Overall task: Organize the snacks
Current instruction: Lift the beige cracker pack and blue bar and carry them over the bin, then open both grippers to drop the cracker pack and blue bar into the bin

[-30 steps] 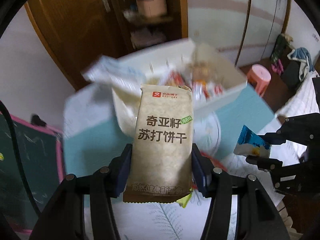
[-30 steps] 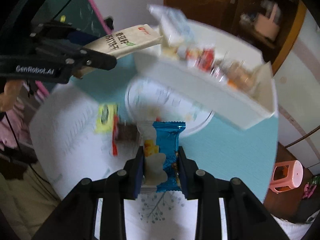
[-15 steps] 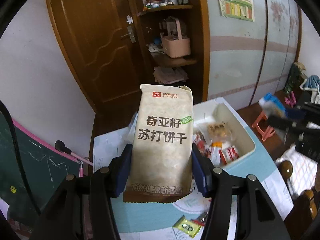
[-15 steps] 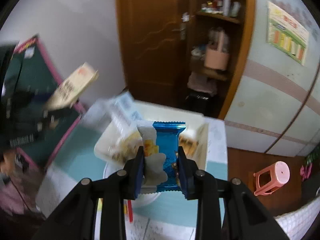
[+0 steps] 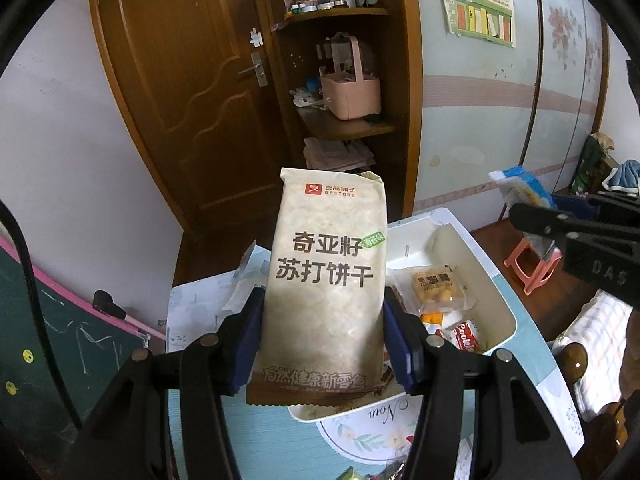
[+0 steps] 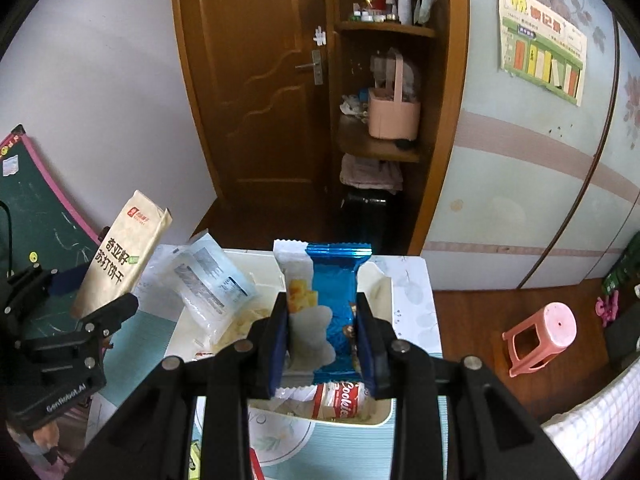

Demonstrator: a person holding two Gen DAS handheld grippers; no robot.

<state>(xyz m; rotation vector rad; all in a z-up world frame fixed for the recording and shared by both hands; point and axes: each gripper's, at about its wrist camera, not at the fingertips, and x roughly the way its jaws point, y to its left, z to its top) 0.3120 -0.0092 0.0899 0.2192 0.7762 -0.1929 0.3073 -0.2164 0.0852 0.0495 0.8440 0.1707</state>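
My left gripper point(image 5: 324, 328) squeezes a tall tan cracker pack point(image 5: 326, 280) by its sides, up in the air over the white box point(image 5: 496, 280); my right gripper point(image 6: 322, 332) pinches a blue snack pack point(image 6: 332, 304) above the same box. Other snacks lie inside the box; one may say cookies point(image 6: 340, 400), but it is partly hidden.
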